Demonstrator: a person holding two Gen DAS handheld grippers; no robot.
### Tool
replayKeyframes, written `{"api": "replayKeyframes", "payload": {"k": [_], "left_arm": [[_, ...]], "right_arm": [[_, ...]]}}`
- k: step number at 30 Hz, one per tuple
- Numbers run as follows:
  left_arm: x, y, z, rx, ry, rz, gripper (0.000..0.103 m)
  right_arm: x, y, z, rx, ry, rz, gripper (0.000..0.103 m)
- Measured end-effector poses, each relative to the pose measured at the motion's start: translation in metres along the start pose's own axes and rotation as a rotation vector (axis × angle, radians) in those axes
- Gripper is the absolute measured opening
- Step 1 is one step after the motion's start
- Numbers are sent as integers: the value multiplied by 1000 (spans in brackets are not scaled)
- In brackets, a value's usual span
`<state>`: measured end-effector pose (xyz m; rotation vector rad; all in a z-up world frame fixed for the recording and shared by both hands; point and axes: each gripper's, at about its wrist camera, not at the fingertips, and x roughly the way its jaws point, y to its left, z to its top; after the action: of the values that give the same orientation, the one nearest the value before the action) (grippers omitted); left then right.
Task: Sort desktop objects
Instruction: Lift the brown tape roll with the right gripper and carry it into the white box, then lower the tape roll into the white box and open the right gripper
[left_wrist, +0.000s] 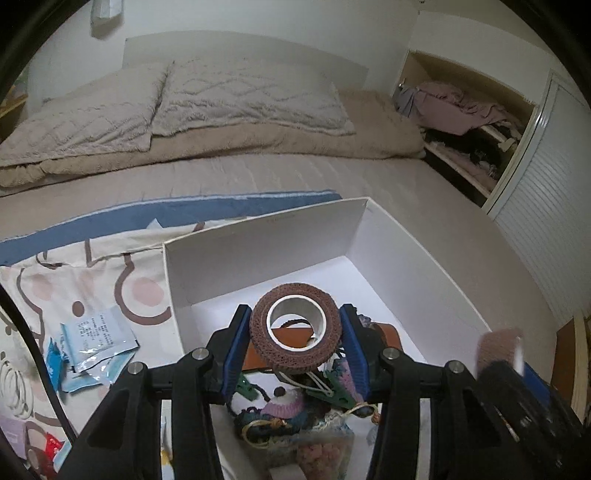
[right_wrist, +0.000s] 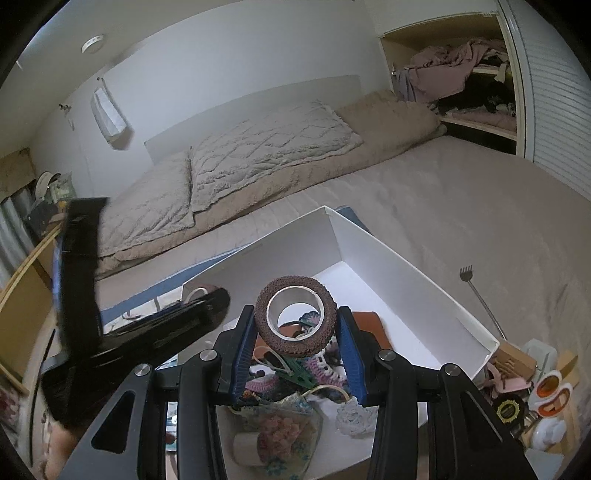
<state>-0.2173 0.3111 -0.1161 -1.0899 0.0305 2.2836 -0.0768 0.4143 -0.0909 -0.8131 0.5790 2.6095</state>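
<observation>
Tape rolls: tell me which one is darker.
The chocolate-brown roll clamped in the right tongs; the reddish-brown roll in the left tongs is lighter.

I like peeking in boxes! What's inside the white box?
Inside the white cardboard box: a green plastic clip, crocheted yarn pieces, a brown flat case. Whatever lies beneath the pile is hidden.

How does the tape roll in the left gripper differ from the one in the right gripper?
The left roll looks reddish-brown with a fine woven face; the right roll looks darker and coarser. The left roll shows a broader side band than the right roll. Both have white cores and are clamped above the white box.
</observation>
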Motion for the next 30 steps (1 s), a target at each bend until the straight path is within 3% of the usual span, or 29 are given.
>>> {"api": "replayKeyframes", "payload": {"k": [4,15,16,18,30], "left_arm": [[19,-1,2,-6,47,25,48],[48,-1,13,25,83,89,49],[49,-1,14,26,86,105,51],[50,0,15,19,82,128,68],[37,8,3,21,38,142,69]], "right_arm": [[1,-5,0,14,4,4,44],[6,-7,-3,26,17,16,44],[6,-7,-3,26,18,17,44],[7,-8,-3,27,20,19,44],[14,-11,-4,46,27,47,44]]}}
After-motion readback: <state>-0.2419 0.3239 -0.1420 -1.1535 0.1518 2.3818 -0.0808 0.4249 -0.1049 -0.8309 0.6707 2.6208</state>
